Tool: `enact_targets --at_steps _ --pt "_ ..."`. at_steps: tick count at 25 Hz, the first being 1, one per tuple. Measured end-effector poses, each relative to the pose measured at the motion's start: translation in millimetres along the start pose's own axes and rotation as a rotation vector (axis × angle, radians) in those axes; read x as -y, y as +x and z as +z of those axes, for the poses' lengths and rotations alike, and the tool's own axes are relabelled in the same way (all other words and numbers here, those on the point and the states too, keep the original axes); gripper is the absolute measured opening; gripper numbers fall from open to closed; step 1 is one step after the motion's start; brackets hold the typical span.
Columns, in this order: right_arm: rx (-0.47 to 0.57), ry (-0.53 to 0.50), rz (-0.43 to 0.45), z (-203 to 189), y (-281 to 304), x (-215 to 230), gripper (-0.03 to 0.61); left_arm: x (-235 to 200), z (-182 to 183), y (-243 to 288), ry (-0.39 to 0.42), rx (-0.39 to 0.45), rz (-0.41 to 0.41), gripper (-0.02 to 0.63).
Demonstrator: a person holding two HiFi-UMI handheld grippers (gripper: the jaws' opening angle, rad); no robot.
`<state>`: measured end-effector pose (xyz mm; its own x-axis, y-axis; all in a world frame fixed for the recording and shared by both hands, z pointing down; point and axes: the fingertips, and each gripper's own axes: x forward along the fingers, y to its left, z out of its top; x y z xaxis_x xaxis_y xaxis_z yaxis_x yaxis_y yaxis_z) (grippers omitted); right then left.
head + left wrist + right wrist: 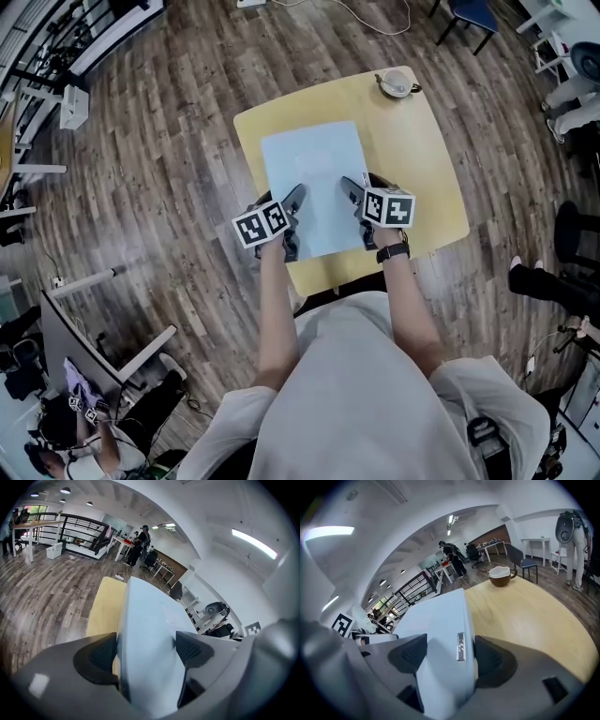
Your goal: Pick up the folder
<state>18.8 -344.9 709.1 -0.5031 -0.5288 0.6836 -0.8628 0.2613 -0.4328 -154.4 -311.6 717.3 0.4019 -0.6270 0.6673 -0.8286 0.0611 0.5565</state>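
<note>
A pale blue folder (314, 178) lies lengthwise on the small yellow table (427, 159). My left gripper (296, 195) grips its near-left edge, and my right gripper (351, 186) grips its near-right edge. In the left gripper view the folder (150, 620) runs between the two dark pads of the left gripper (145, 651), one pad under it and one on top. The right gripper view shows the folder (436, 620), with a small metal label, pinched in the right gripper (450, 653). Its near end looks slightly raised off the table (525, 616).
A brown and white cup (397, 83) stands at the table's far right corner, also visible as the cup (501, 576). Wood floor surrounds the table. A blue chair (469, 14) is behind it, someone's legs (562, 272) are at the right, and desks (56, 56) stand far left.
</note>
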Motion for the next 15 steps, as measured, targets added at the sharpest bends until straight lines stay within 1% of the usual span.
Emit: enact_targets --at_steps 8,15 --pt "0.051 -0.011 0.005 5.5 -24.3 -16.4 0.311 14.3 6.0 -26.8 0.039 0.042 -0.012 0.387" --pt "0.056 -0.050 -0.024 8.5 -43.3 -36.7 0.311 19.3 6.6 -50.9 0.046 0.061 -0.009 0.387"
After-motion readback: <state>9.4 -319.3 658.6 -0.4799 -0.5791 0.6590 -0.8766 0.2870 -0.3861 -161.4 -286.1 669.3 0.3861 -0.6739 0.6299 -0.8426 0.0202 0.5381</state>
